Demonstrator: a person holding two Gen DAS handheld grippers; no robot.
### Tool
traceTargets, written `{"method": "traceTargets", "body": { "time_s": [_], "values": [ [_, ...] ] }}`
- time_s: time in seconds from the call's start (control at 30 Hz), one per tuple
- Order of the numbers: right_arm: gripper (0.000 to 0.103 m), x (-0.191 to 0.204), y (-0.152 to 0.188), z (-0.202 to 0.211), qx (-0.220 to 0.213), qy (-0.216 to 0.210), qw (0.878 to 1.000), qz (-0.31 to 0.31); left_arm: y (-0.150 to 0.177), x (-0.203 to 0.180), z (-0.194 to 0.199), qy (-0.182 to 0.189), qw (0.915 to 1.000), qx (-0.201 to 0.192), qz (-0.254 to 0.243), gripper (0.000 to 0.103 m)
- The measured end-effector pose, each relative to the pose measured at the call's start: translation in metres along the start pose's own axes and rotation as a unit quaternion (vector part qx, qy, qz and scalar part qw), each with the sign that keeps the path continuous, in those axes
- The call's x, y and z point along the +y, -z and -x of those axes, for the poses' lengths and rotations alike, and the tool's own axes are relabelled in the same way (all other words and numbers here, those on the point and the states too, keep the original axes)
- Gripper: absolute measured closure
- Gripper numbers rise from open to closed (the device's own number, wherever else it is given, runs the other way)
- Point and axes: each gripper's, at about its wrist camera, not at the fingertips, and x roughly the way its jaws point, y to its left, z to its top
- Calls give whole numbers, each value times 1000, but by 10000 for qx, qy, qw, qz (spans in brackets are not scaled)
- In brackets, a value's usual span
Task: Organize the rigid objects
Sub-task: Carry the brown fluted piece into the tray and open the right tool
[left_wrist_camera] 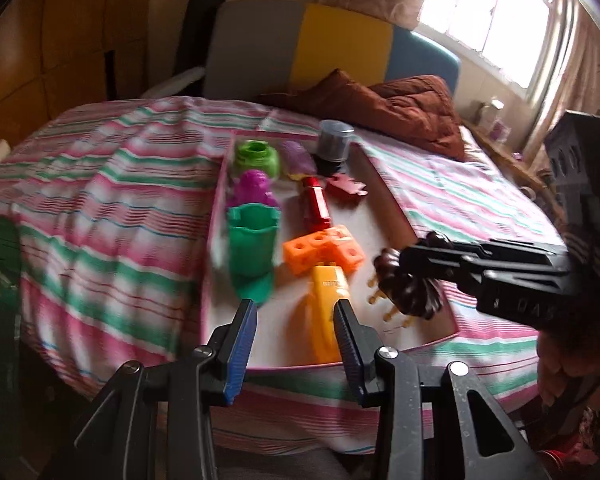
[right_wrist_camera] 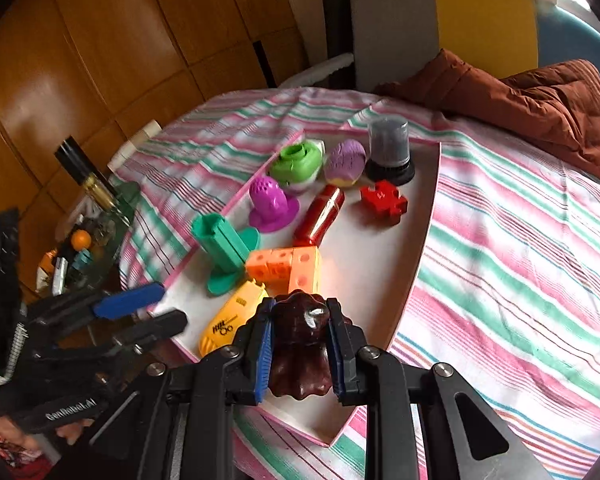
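- Tray (right_wrist_camera: 428, 216): shallow, white floor, pink rim; lies on the striped bedspread (right_wrist_camera: 520, 240); holds every toy listed below.
- Left side of tray: teal cup-shaped mould (right_wrist_camera: 224, 248) on its side by the rim; magenta mould (right_wrist_camera: 270, 202) upright beyond it; green piece (right_wrist_camera: 300, 164) at the far corner.
- Left gripper (left_wrist_camera: 296, 328): jaws apart, nothing pressed between the pads; hovers over the tray's near edge, with the yellow toy (left_wrist_camera: 324, 304) lying on the tray below the gap.
- Centre of tray: orange cube block (right_wrist_camera: 286, 266) touching the yellow toy's far end; red cylinder (right_wrist_camera: 320, 216); purple piece (right_wrist_camera: 345, 162); red puzzle piece (right_wrist_camera: 382, 198); grey-capped jar (right_wrist_camera: 388, 148) upright at the far edge.
- Right gripper (right_wrist_camera: 300, 344): clamped on a dark brown moulded piece (right_wrist_camera: 300, 344); held above the tray's near right area.
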Motion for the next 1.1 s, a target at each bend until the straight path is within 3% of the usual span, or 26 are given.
{"method": "traceTargets", "body": {
  "time_s": [0.47,0.6,0.8,0.93,1.0,1.1],
  "values": [
    [78,10,-3,-15,-96,504,9987,3,4,12,11,-377,9992,-133,22,63],
    [73,13,-3,-16,-81,495,9987,37,4,11,14,-366,9992,-145,6,63],
    [73,18,-4,-17,-94,540,9983,213,4,10,12,-383,9992,-99,2,63],
    [73,20,-10,-13,-244,973,9944,334,3,10,14,-403,9991,-131,19,63],
    [73,15,-13,-10,-259,810,9963,134,2,10,14,-418,9990,-134,43,63],
    [67,10,-12,-5,-197,233,9995,-106,2,10,15,-440,9989,-139,39,63]
  ]
}}
